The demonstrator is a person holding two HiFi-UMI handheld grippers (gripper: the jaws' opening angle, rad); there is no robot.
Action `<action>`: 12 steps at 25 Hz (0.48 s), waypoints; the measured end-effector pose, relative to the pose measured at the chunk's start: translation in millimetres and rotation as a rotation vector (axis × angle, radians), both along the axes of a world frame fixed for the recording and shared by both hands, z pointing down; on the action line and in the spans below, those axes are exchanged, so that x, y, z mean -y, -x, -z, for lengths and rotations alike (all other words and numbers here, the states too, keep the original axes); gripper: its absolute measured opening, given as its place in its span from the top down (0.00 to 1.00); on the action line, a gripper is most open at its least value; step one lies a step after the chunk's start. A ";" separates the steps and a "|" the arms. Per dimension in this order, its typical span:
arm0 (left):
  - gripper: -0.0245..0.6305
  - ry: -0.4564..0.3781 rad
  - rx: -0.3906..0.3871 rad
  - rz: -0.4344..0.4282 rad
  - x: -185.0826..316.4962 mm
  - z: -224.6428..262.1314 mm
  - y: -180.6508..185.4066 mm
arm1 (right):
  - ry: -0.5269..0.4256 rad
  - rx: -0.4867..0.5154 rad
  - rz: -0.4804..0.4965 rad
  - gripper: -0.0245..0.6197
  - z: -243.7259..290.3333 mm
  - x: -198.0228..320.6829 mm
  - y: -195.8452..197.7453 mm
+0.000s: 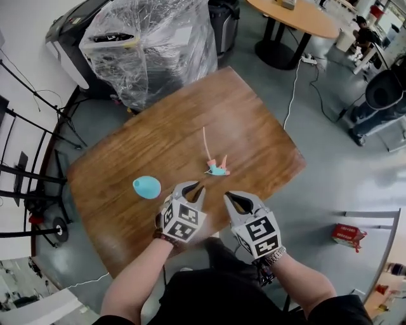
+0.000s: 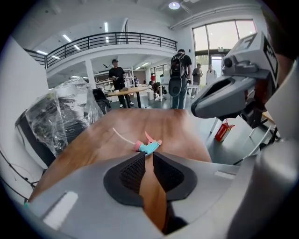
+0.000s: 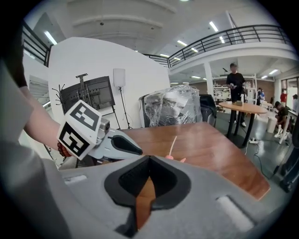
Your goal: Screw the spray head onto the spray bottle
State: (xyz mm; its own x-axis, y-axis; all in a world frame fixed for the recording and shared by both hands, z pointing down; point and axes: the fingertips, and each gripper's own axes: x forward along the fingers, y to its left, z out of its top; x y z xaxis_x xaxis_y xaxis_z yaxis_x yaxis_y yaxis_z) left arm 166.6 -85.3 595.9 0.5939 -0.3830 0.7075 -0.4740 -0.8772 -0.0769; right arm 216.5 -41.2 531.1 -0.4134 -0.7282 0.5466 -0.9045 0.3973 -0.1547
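Observation:
A teal and pink spray head (image 1: 217, 169) lies on the wooden table (image 1: 254, 120), its thin pink tube (image 1: 205, 143) pointing away from me. A light blue bottle (image 1: 146, 187) lies to its left, near the table's front edge. My left gripper (image 1: 192, 189) hovers between bottle and spray head, its jaws a narrow gap apart and empty. In the left gripper view the spray head (image 2: 148, 146) sits just beyond the left gripper (image 2: 145, 157). My right gripper (image 1: 237, 198) hangs at the front edge, shut and empty. The right gripper (image 3: 149, 158) hides most of the spray head; the tube (image 3: 174, 144) shows.
A plastic-wrapped machine (image 1: 149, 44) stands behind the table's far left corner. A round table (image 1: 295, 16) is at the back right, with a cable on the floor. A red box (image 1: 347, 235) lies on the floor to the right. Black stands (image 1: 25, 184) line the left. People stand far off.

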 end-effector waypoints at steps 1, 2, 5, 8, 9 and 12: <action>0.86 0.002 0.024 -0.010 5.6 -8.6 -2.4 | 0.006 0.002 -0.002 0.97 -2.6 2.2 -2.9; 0.86 0.004 0.046 -0.021 10.8 -16.4 -4.7 | 0.013 0.005 -0.005 0.97 -5.1 4.0 -5.8; 0.85 0.004 0.107 -0.063 21.9 -35.5 -10.5 | 0.033 0.009 -0.012 0.97 -11.1 6.5 -12.5; 0.85 -0.002 0.153 -0.105 27.4 -50.8 -15.9 | 0.045 0.006 -0.012 0.97 -15.3 6.8 -16.9; 0.85 -0.004 0.166 -0.119 28.9 -55.3 -17.8 | 0.048 0.006 -0.013 0.97 -16.7 7.1 -18.2; 0.84 -0.005 0.201 -0.154 32.9 -67.7 -20.9 | 0.056 0.002 -0.015 0.97 -19.5 8.9 -20.5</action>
